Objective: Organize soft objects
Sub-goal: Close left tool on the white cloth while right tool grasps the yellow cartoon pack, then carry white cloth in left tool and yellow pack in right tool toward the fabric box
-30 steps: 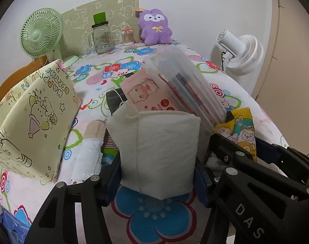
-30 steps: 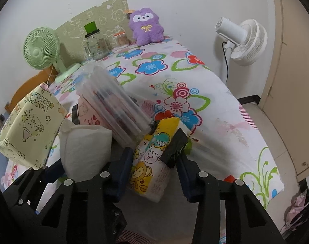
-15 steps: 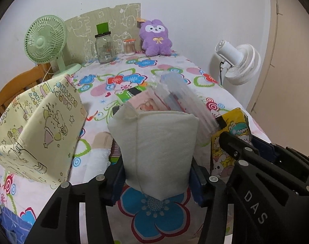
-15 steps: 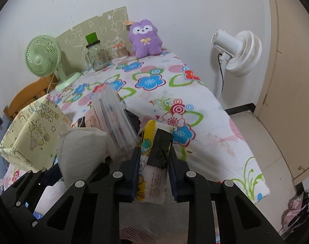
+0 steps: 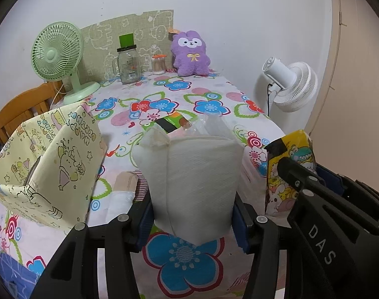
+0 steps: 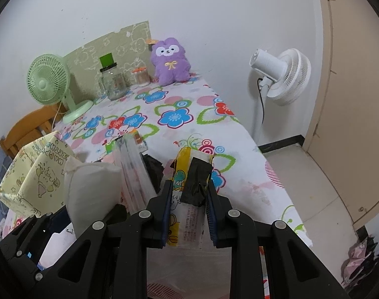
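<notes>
1. White soft tissue pack [image 5: 194,182] stood upright, clamped between the left tool [image 5: 193,214] pads above the flower-print desk [image 5: 209,104].
2. Yellow cartoon-print tissue packet [image 6: 187,199] sat squeezed in the right tool [image 6: 188,214], beside the white pack.
3. Yellow fabric storage box [image 5: 52,167] stood at left.

Both wrist views downward, table [image 5: 202,94] shared

White pack [image 5: 193,182] matt, quilted paper, probably; yellow pack [image 6: 187,199] glossy plastic.
</notes>
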